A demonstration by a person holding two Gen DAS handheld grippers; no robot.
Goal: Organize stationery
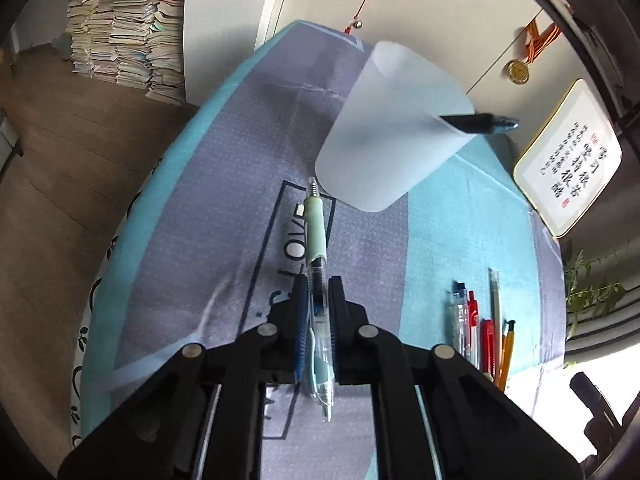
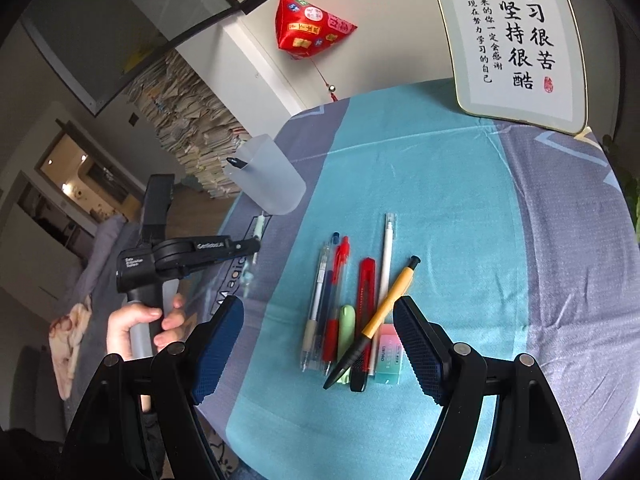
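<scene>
My left gripper [image 1: 318,292] is shut on a clear pen with a pale green grip [image 1: 316,232], held above the cloth and pointing at a frosted white pen cup [image 1: 392,132]. A dark pen [image 1: 480,122] sticks out of the cup's rim. The cup [image 2: 268,176] and the left gripper [image 2: 248,246] also show in the right wrist view. My right gripper [image 2: 320,344] is open and empty above a row of stationery: a clear pen [image 2: 316,300], a red pen [image 2: 336,292], a red utility knife [image 2: 364,320], a white pen [image 2: 386,264], a yellow pencil [image 2: 380,316], a green item [image 2: 347,328] and an eraser [image 2: 388,356].
The table is covered by a teal and grey cloth [image 2: 460,200]. A framed calligraphy plaque [image 2: 516,40] leans at the back right. A red hanging ornament [image 2: 308,28] and stacks of papers [image 1: 120,28] stand beyond the table's far edge. A plant [image 1: 592,292] is at the right.
</scene>
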